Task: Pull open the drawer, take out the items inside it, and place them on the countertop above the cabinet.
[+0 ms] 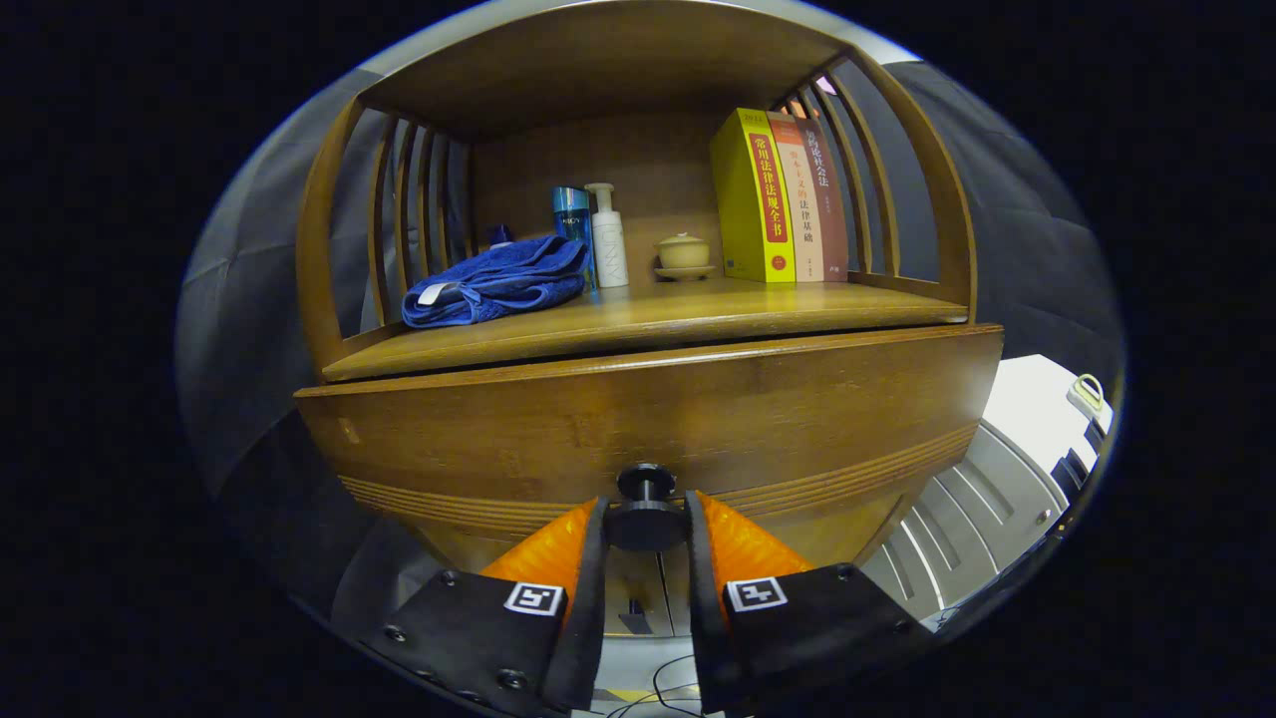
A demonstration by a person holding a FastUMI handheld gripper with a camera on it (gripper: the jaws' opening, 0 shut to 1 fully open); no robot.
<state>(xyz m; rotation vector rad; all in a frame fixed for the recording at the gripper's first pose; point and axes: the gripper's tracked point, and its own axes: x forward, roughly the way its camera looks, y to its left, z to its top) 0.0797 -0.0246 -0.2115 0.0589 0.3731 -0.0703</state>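
Observation:
A brown wooden cabinet fills the view, with its drawer front (648, 419) right ahead of the fingers. A dark round knob (646, 504) juts out of the drawer's lower middle. My gripper (646, 524) is shut on that knob, one finger pressing each side of its disc. The drawer stands slightly out from the cabinet, and its inside is hidden. Above the drawer lies the wooden countertop (698, 314), a shelf with slatted sides.
On the countertop rest a folded blue towel (493, 284), a blue bottle (571, 224), a white pump bottle (608, 239), a small lidded cup on a saucer (684, 254) and upright books (783, 194). A white appliance (1037, 419) stands to the right, below.

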